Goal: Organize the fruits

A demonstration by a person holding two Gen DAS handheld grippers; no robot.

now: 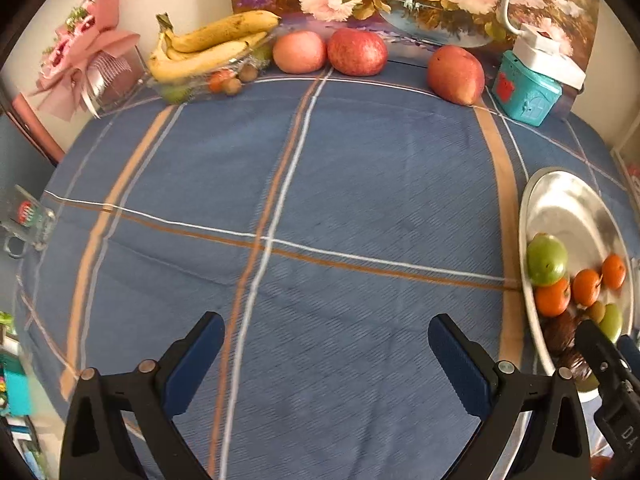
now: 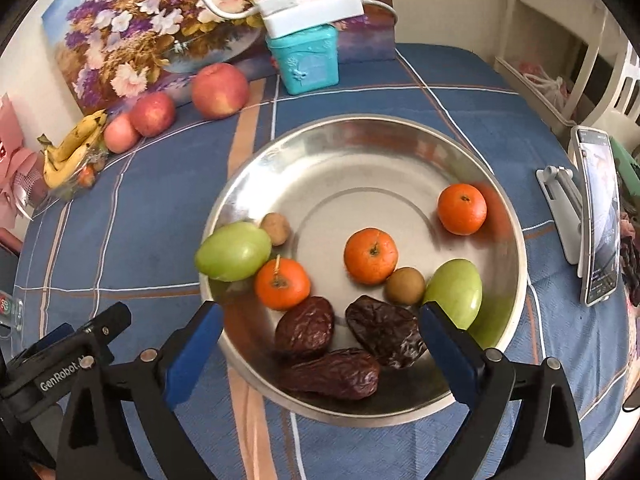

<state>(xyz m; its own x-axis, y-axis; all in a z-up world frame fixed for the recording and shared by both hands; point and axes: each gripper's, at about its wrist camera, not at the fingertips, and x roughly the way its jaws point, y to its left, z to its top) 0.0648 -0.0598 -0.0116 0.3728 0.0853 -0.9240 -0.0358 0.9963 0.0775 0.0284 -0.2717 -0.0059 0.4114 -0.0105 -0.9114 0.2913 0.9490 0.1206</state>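
Left wrist view: the left gripper (image 1: 326,344) hangs spread and empty over the blue cloth (image 1: 320,184). The plate (image 1: 560,200) is cut off at the right edge, its near fruit partly hidden by the right gripper. Bananas (image 1: 208,46) and three apples (image 1: 357,51) lie at the far edge.

Right wrist view: the right gripper (image 2: 320,332) is spread, holding nothing, over the plate's (image 2: 360,152) near rim. Inside lie three oranges (image 2: 371,255), two green fruits (image 2: 233,251), two small brown ones and three dates (image 2: 305,328). A phone (image 2: 599,216) stands to the right.

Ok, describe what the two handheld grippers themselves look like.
Both match: the left gripper and right gripper have black plastic arms with round silver pivot pins, ending in flat dark-blue ribbed finger pads. White "GenRobot" lettering marks the left one's body. No cables or sleeves show.
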